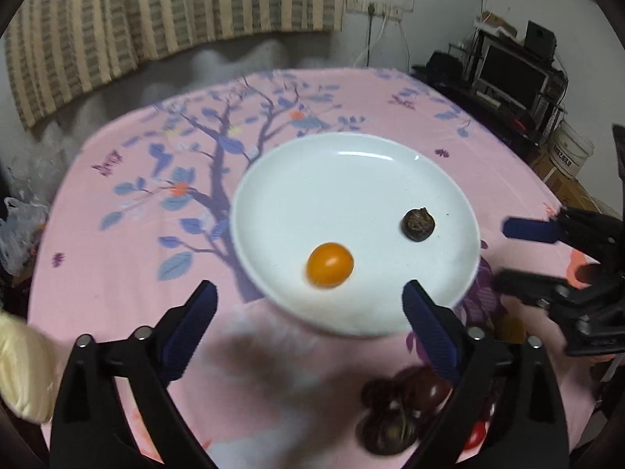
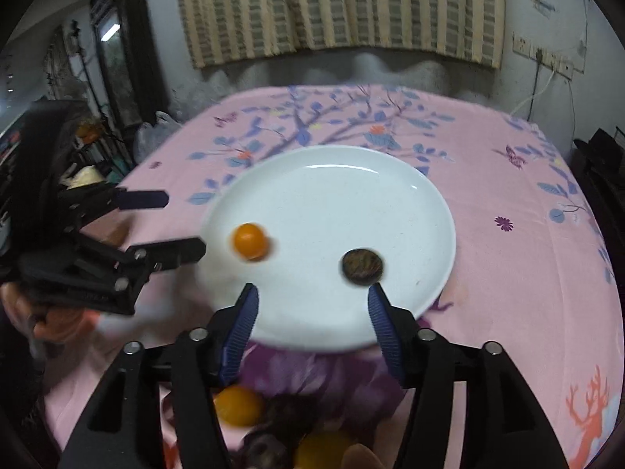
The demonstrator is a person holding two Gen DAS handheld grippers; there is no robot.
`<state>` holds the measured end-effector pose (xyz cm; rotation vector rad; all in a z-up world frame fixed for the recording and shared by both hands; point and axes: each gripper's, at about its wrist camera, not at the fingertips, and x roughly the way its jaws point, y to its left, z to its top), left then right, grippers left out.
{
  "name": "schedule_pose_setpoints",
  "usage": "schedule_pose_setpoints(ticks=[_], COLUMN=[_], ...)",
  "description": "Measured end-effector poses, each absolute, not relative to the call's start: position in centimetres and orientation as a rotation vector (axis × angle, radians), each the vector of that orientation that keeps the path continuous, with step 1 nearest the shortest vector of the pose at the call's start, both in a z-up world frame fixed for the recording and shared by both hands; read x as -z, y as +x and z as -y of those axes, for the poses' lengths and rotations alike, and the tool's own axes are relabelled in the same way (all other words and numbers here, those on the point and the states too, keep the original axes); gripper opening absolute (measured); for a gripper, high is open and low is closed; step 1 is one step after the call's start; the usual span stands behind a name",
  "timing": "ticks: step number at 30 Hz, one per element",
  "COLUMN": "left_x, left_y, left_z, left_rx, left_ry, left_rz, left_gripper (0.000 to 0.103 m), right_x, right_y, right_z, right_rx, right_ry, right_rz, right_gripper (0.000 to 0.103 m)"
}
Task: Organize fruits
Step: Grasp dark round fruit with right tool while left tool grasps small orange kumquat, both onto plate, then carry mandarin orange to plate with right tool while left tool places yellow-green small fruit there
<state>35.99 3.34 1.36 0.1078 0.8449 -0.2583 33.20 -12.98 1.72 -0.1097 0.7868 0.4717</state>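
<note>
A white plate (image 1: 351, 148) (image 2: 332, 156) lies on the pink flowered tablecloth. On it rest a small orange fruit (image 1: 330, 265) (image 2: 250, 241), slightly blurred, and a dark brown wrinkled fruit (image 1: 418, 225) (image 2: 362, 267). My left gripper (image 1: 308, 289) hovers at the plate's near edge, open wide, with nothing between its blue pads; the orange fruit is just beyond its tips. My right gripper (image 2: 313, 291) is open over the plate's near rim, empty, the dark fruit just ahead of its right finger. Each gripper shows in the other's view, the right gripper (image 1: 506, 252) and the left gripper (image 2: 183, 223), beside the plate.
A pile of loose fruit lies on the cloth in front of the plate: dark ones (image 1: 406, 410), orange ones (image 2: 238, 404) and a red one (image 1: 476, 435). A plastic bag (image 1: 21, 230) sits off the table's left. Dark shelving (image 1: 515, 78) stands at the back right.
</note>
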Motion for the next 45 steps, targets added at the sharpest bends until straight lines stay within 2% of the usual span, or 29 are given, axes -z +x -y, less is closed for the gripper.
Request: schedule_pose_setpoints(ticks=[4,9,16,21,26,31,32,34,37,41,44,45], left_x=[-1.1,0.5,1.3,0.7,0.5,1.6,2.0,2.9,4.6,5.3,6.1,6.5], left_y=[31.0,28.1,25.9,24.6,24.0,23.0,22.5,21.5,20.4,19.8,20.2,20.4], left_z=[-5.7,-8.2,-11.0,-12.1,-12.6,-12.4,-12.1,-11.1,-9.0,-7.0,-6.3,-6.2], left_rx=[0.224,0.212,0.188,0.169,0.158,0.217,0.259,0.333,0.390,0.404,0.400,0.392], left_ry=[0.124,0.058,-0.031,-0.043,-0.046,-0.048,-0.051,-0.041,0.009,0.080,0.102,0.112], left_rz=[-0.772,-0.795,-0.794,-0.760,-0.751,-0.800,-0.813,-0.849,-0.909,-0.916,-0.953,-0.969], left_gripper=[0.098,0.098,0.098,0.098,0.098,0.097,0.095,0.071,0.060,0.053,0.044,0.038], right_x=[-0.7,3.2,4.9,5.9,7.0,5.4,4.8,3.6,2.7,2.7,2.7,2.7], right_y=[25.5,20.0,19.8,20.3,20.9,20.3,20.2,20.1,20.4,20.9,21.2,21.3], right_z=[11.4,8.0,5.8,4.8,4.7,6.0,6.4,7.5,8.9,10.0,10.4,10.6], right_rx=[-0.631,-0.651,-0.584,-0.539,-0.499,-0.543,-0.542,-0.519,-0.498,-0.496,-0.502,-0.503], right_ry=[-0.090,-0.147,-0.158,-0.200,-0.213,-0.145,-0.129,-0.113,-0.081,-0.049,-0.034,-0.033], right_rz=[-0.789,-0.863,-0.915,-0.932,-0.965,-0.943,-0.926,-0.887,-0.867,-0.864,-0.866,-0.864], right_gripper=[0.065,0.065,0.062,0.056,0.043,0.042,0.042,0.043,0.043,0.043,0.043,0.043])
